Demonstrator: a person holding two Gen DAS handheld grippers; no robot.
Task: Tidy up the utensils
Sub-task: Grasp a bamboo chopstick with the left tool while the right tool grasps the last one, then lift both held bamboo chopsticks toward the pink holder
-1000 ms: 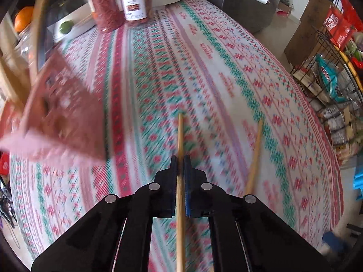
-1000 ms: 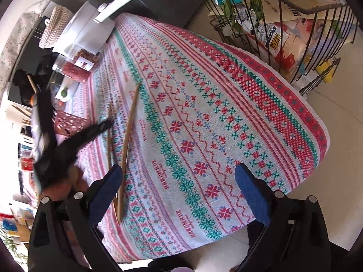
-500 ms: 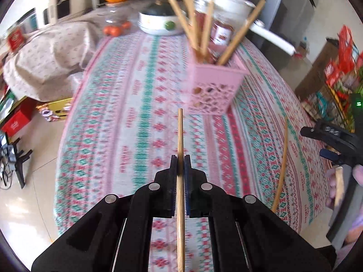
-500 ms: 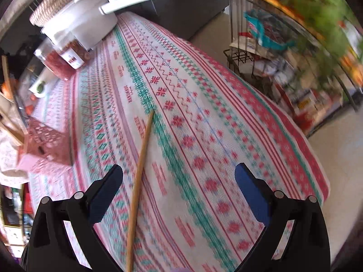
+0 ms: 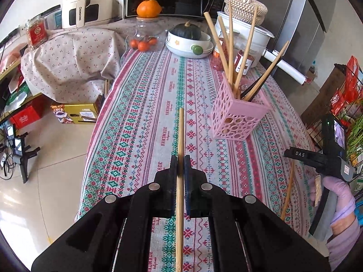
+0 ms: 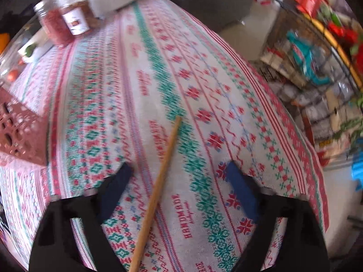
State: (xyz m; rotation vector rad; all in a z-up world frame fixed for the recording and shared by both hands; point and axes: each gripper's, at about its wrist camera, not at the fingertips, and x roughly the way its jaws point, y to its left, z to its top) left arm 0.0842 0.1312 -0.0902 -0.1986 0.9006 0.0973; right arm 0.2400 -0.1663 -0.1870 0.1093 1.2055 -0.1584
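Note:
My left gripper (image 5: 180,158) is shut on a wooden chopstick (image 5: 180,133) and holds it above the patterned tablecloth (image 5: 145,117), pointing forward. A pink perforated basket (image 5: 236,117) with several chopsticks (image 5: 246,52) stands ahead to the right. My right gripper (image 6: 179,172) is open, low over the cloth, with a second wooden chopstick (image 6: 158,185) lying on the table between its fingers. That chopstick (image 5: 288,190) and the right gripper (image 5: 288,153) also show at the right of the left wrist view. The basket's corner (image 6: 20,131) shows at the left.
Two jars of red contents (image 6: 65,22) and a white pot (image 5: 247,34) stand at the far end. Stacked bowls with a squash (image 5: 188,40), a glass jar with an orange (image 5: 145,27). A wire rack of goods (image 6: 317,68) stands right of the table.
My left gripper has pulled back and swung so the basket sits further ahead. My right gripper has dropped closer to the lying chopstick, which now sits between its fingers.

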